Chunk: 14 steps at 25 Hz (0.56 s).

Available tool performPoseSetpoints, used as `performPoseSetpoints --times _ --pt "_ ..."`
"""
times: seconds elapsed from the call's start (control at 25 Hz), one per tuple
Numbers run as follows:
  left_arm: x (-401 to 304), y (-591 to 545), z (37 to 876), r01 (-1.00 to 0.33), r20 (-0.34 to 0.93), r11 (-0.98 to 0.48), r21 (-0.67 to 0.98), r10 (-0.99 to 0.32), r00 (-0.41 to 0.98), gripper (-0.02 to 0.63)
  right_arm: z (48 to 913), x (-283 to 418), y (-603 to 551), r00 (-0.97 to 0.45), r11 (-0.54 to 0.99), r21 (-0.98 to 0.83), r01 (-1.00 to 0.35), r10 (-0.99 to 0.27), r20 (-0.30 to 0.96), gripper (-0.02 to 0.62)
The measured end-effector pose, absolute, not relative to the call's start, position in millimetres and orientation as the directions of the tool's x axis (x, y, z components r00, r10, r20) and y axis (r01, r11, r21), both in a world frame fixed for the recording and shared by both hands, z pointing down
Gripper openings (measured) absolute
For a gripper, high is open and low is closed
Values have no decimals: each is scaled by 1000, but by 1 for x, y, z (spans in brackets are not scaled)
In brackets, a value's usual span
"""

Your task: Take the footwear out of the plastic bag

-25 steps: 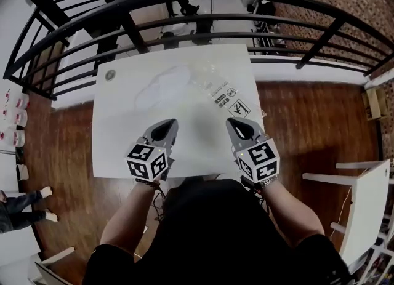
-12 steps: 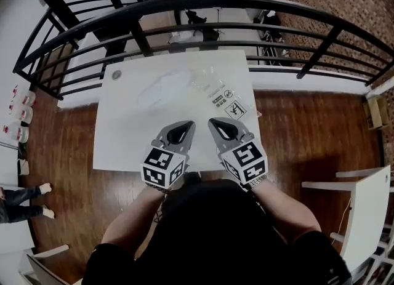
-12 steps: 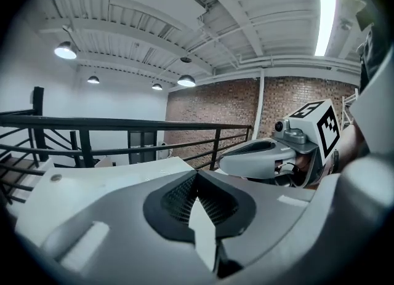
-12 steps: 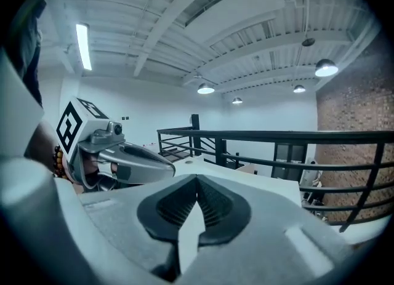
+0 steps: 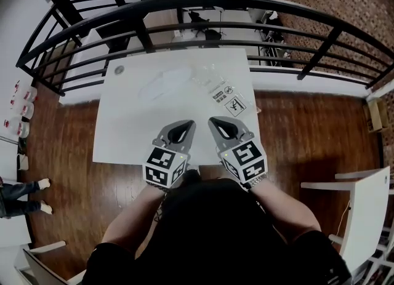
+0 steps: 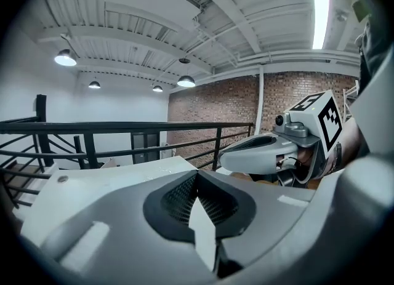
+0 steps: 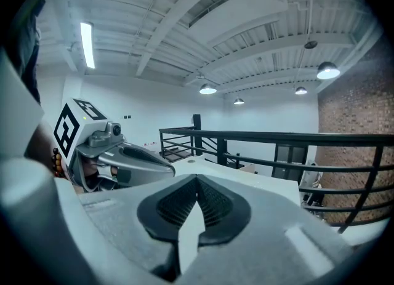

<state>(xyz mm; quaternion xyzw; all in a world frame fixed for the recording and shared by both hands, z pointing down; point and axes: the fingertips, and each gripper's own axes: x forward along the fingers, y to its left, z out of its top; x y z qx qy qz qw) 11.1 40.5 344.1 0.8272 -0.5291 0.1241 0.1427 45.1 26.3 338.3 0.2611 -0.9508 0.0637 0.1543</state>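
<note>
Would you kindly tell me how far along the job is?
Nothing looks done: the footwear lies inside the bag at the far side of the table. Nothing is in hand: left gripper and right gripper are shut and empty near the front edge. Left: reach the bag and pull the footwear out.

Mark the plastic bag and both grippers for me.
plastic bag (image 5: 209, 82): head view, clear film beside its printed labels
left gripper (image 5: 186, 124): head view, tips of shut fingers
right gripper (image 5: 213, 120): head view, tips of shut fingers
</note>
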Motion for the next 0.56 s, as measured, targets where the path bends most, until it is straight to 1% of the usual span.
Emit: performPoseSetpoints --times 0.56 --pt "3 55 344 -917 358 -382 114 -845 396 17 337 40 40 -817 859 -37 -511 -472 332 -9"
